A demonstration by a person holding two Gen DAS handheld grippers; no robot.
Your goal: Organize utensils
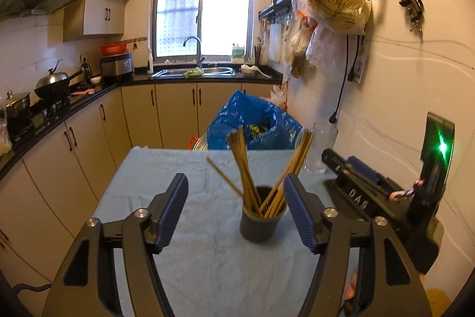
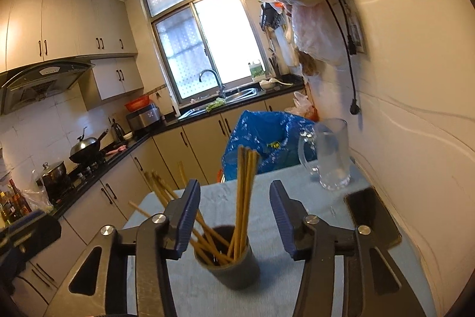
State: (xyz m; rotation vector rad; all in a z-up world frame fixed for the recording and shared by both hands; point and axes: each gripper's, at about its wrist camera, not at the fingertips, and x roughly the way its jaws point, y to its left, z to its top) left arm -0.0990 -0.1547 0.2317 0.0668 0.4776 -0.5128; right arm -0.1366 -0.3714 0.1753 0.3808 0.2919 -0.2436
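A dark grey cup (image 1: 261,225) stands on the light blue cloth of the table (image 1: 178,228), holding several wooden chopsticks (image 1: 243,165) that fan out upward. My left gripper (image 1: 234,177) is open, and the cup shows in the gap between its blue pads (image 1: 172,213) without touching either. In the right wrist view the same cup (image 2: 234,272) and chopsticks (image 2: 245,183) sit low between the fingers of my right gripper (image 2: 234,183). That gripper is open too, with its pads (image 2: 185,216) clear of the cup.
A clear glass mug (image 1: 322,150) (image 2: 332,156) stands at the table's far right by the wall. A blue plastic bag (image 1: 255,124) sits behind the table. A flat black slab (image 2: 371,216) lies near the mug. Kitchen counters run along the left and back.
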